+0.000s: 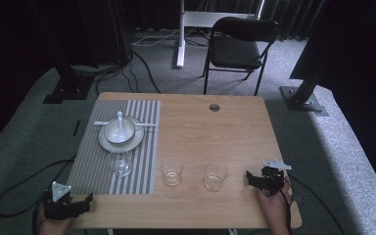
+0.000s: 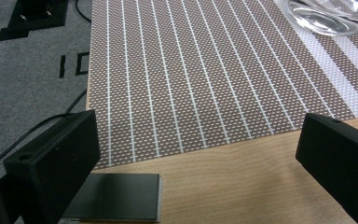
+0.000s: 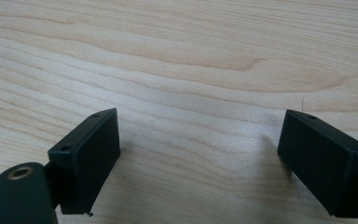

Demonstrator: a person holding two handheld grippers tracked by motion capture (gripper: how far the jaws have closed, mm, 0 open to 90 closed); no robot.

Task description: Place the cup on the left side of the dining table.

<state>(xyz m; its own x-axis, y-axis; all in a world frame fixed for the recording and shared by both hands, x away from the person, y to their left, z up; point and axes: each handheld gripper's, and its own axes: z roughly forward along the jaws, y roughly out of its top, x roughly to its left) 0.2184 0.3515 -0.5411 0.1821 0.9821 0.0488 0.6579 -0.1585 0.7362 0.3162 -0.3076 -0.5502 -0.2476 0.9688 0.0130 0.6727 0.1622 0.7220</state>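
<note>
So you hold nothing yet: your left gripper [image 1: 81, 201] and right gripper [image 1: 252, 179] gape wide by the tabletop's near corners, two clear drinking glasses [image 1: 172, 172] still off the striped grey placemat [image 1: 95, 161].

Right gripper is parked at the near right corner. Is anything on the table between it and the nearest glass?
Nothing visible blocks it. In the high view, bare wood lies between the right gripper and the nearest glass. The right gripper view shows wood grain between its open jaws. The second glass stands beyond it, farther left.
</note>
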